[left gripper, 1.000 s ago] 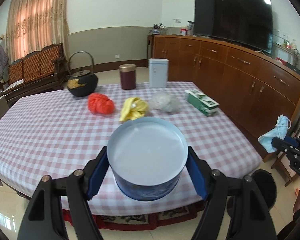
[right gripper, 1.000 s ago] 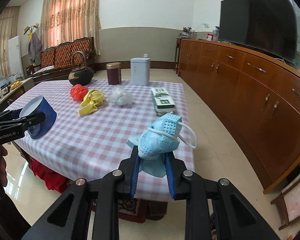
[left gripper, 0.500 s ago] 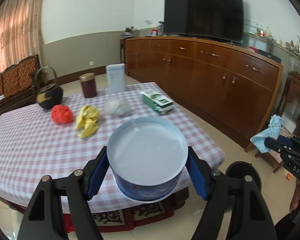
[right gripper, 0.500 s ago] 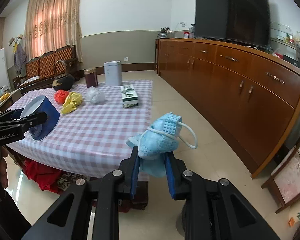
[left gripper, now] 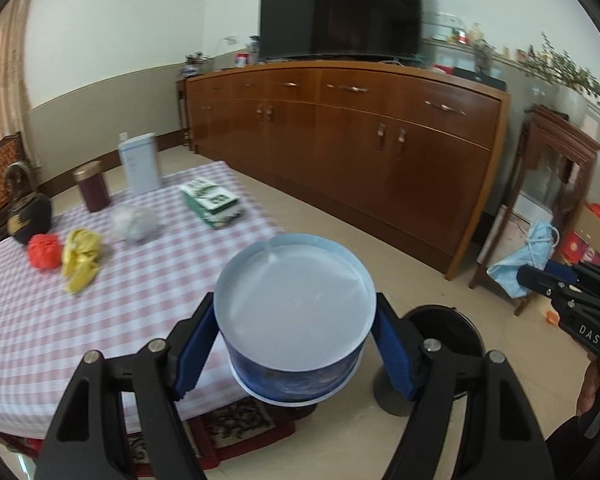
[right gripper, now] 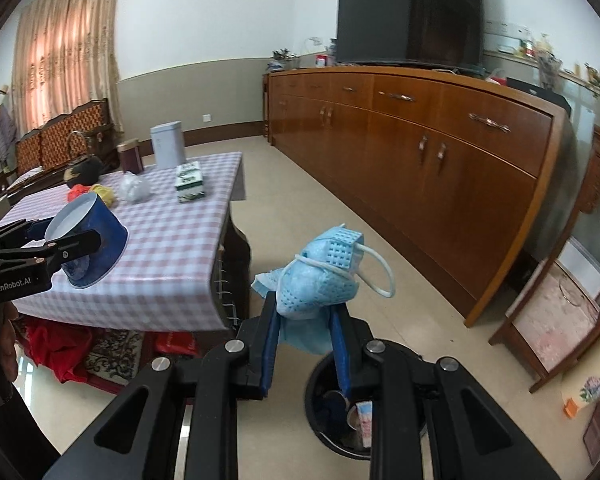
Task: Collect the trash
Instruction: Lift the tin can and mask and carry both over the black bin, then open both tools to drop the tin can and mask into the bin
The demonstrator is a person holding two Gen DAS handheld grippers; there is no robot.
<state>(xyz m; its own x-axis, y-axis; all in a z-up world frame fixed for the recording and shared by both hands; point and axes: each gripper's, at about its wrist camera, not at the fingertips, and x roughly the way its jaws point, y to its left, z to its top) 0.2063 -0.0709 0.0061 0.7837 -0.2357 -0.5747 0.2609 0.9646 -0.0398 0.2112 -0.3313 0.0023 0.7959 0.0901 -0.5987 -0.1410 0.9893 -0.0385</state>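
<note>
Bowl (left gripper: 296,320): blue paper one, clamped between both pads of left gripper (left gripper: 296,340), mouth turned toward the lens, seemingly empty.
Mask (right gripper: 324,276): crumpled light-blue face mask with white ear loop, pinched at the tips of right gripper (right gripper: 304,344), jaws narrow around it.
Bin (right gripper: 320,400): black round one on the floor, directly below and just ahead of right gripper; already some cups and wrappers inside.
Progress: probably in the middle; two pieces in hand, not yet dropped.
Left on table (left gripper: 160,276): red wad (left gripper: 43,252), yellow wad (left gripper: 81,254), grey-white wad (left gripper: 134,223), far ahead-left of left gripper.
Not trash, by appearance: teapot (left gripper: 26,216), brown jar (left gripper: 92,191), white tin (left gripper: 140,168), green-white box (left gripper: 212,204).
</note>
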